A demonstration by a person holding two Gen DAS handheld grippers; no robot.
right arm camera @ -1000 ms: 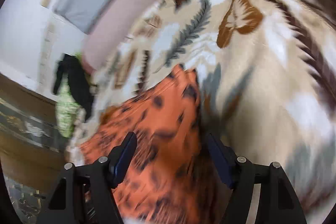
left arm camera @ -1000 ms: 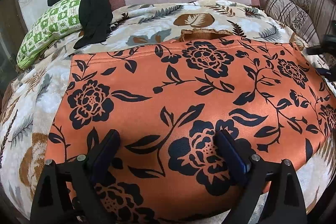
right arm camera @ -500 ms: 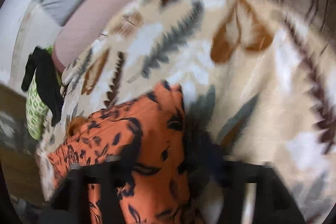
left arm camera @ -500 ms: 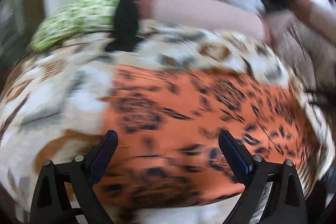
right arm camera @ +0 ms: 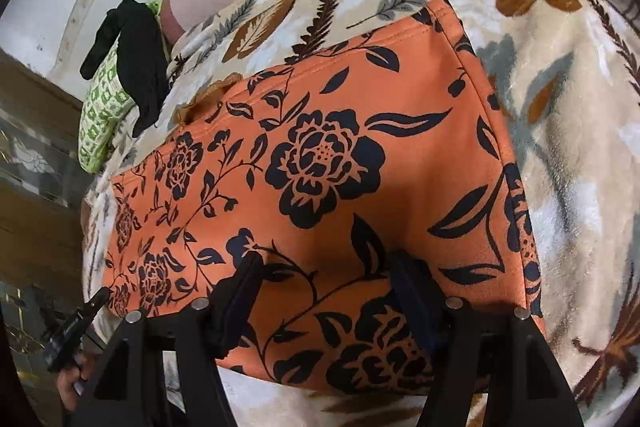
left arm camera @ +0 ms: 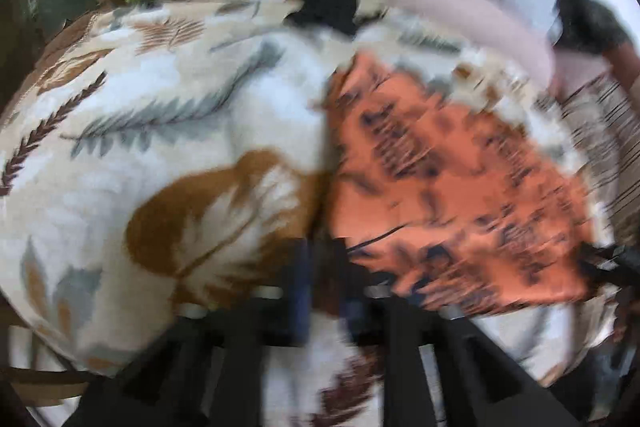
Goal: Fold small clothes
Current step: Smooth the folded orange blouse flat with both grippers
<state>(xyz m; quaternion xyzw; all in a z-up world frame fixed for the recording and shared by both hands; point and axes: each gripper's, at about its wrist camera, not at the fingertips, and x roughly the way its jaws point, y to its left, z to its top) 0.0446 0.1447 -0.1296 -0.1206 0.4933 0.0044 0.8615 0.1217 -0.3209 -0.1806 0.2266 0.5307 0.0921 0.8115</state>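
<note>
The right gripper [right arm camera: 324, 291] hovers with jaws apart over the orange floral garment [right arm camera: 340, 163], while the left gripper [left arm camera: 324, 267], its jaws having just been closing, appears narrowed at the garment's corner, grip indiscernible through blur.

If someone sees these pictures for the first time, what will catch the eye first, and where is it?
The orange cloth with black flowers stands out most: it lies flat in the middle of a cream leaf-print blanket. At the far left edge, a black garment lies draped over a green-and-white patterned pillow. The right tongs hang open over the near edge of the orange cloth.
</note>
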